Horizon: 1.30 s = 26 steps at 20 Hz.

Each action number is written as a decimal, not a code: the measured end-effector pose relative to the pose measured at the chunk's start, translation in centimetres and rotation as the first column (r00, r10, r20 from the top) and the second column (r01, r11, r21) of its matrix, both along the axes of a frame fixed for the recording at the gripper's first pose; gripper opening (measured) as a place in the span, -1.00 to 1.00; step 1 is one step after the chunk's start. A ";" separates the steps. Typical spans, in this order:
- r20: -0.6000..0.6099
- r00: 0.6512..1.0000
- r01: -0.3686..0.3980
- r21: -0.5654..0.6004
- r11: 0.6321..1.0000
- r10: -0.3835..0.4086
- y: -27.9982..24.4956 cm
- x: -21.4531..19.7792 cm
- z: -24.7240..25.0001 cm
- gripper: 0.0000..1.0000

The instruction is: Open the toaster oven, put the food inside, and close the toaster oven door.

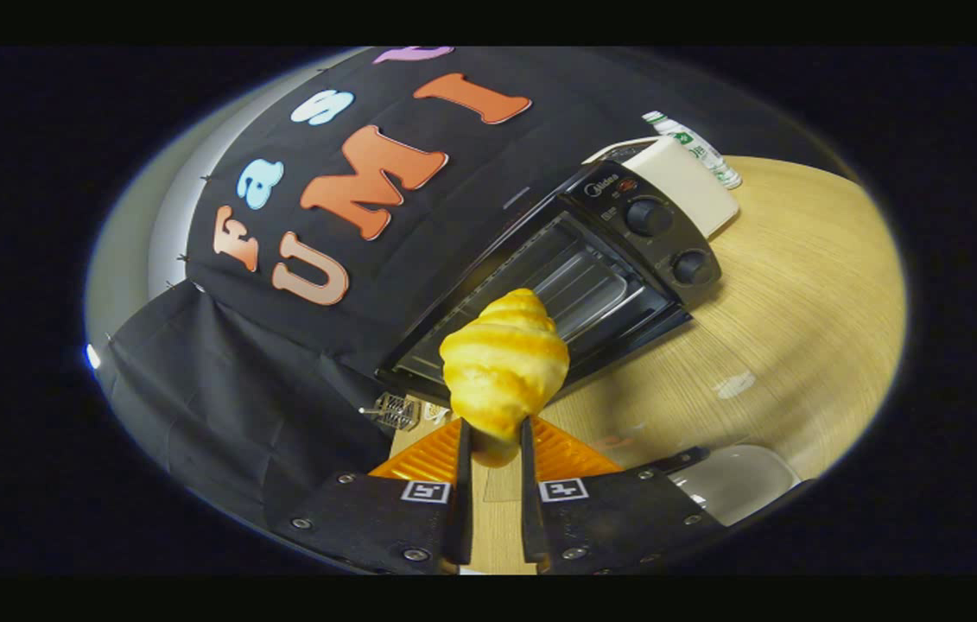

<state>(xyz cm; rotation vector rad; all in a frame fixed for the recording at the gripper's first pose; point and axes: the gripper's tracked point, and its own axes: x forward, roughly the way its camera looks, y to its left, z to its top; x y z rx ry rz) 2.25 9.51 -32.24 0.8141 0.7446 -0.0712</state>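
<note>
Hand-held gripper: the two fingers are drawn close together, and the lower end of the croissant is pinched between them, both fingers pressing on it.
Croissant: golden and ridged, it is held upright above the fingertips, lifted clear of the worktop, and is seen in front of the toaster oven's open mouth.
Toaster oven: a dark body is set on the worktop beyond the fingers, against the black cloth wall; the whole scene is seen tilted.
Oven door: it is folded down and open, so that the cavity is exposed.
Oven cavity: a wire rack is seen inside, with nothing lying on it.
Control knobs: two round knobs are set one beside the other on the panel next to the cavity.
Cream box: it is placed just behind the oven, and a bottle with a green label is seen beyond it.
Worktop: a light wood grain surface.
Metal spring: a small coiled part is seen near the oven's corner.
</note>
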 end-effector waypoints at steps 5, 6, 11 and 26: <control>-0.033 0.999 0.021 -0.004 1.000 -0.021 -0.2 4.8 -2.4 -0.55; -0.034 0.999 0.034 -0.002 0.999 -0.034 -0.3 5.6 -2.7 -0.55; -0.058 0.996 0.071 -0.030 0.997 -0.072 -1.4 9.1 -4.2 -0.54; -0.042 0.998 -0.051 -0.315 0.948 0.040 -3.9 5.4 -0.3 0.41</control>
